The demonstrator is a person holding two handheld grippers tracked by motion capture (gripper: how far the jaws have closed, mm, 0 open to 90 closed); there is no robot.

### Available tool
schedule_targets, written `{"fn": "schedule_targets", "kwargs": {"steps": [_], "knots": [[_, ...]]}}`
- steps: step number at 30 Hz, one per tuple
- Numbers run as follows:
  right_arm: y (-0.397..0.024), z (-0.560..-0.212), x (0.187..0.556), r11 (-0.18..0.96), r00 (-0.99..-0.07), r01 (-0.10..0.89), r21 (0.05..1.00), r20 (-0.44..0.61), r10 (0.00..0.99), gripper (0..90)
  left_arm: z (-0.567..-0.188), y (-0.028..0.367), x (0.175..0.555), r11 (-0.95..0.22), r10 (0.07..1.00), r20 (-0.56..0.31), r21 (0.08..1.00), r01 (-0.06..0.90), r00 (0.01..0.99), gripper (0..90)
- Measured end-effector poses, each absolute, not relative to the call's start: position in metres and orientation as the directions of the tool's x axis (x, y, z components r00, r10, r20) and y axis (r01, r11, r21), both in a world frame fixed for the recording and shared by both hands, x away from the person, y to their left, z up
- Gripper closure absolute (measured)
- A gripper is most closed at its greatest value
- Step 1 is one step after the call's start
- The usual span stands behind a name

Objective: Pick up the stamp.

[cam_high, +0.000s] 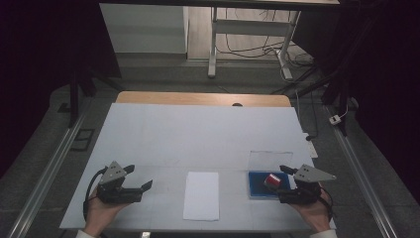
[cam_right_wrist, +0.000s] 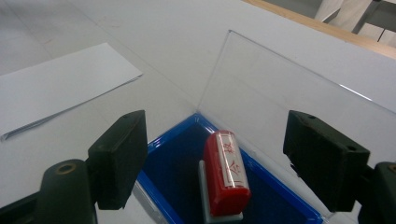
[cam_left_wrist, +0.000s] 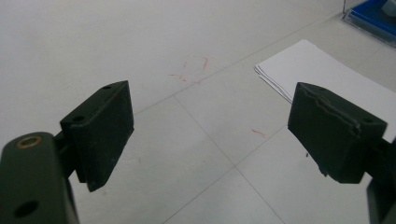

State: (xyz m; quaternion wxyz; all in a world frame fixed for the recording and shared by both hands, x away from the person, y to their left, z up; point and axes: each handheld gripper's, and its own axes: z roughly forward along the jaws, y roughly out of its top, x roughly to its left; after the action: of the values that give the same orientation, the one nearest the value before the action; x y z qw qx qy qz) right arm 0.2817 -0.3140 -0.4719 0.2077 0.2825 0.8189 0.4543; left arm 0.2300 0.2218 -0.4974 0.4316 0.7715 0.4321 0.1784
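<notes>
Red stamp [cam_right_wrist: 225,173] in blue ink-pad case [cam_right_wrist: 170,154], clear lid [cam_right_wrist: 280,98] upright. Right gripper [cam_right_wrist: 215,161] agape astride stamp; left gripper [cam_left_wrist: 210,133] agape, empty, near paper [cam_left_wrist: 327,79]. Risk: jaw knocks lid, case slides on bench [cam_high: 198,134].

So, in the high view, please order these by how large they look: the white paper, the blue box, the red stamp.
1. White paper, clearly the largest.
2. Blue box, counting only its blue base; its clear raised lid would add area.
3. Red stamp, the smallest, lying inside the box.
</notes>
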Motion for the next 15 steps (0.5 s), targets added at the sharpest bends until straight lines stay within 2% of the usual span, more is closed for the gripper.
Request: {"fn": "schedule_targets", "kwargs": {"steps": [15], "knots": [[-0.322,-0.443,0.281,0.460,-0.721,0.346,0.817,-0.082,0.688,22.9,-0.500,0.219,0.230,-0.272,0.815,-0.091,0.811,0.517,0.572,15.5]]}}
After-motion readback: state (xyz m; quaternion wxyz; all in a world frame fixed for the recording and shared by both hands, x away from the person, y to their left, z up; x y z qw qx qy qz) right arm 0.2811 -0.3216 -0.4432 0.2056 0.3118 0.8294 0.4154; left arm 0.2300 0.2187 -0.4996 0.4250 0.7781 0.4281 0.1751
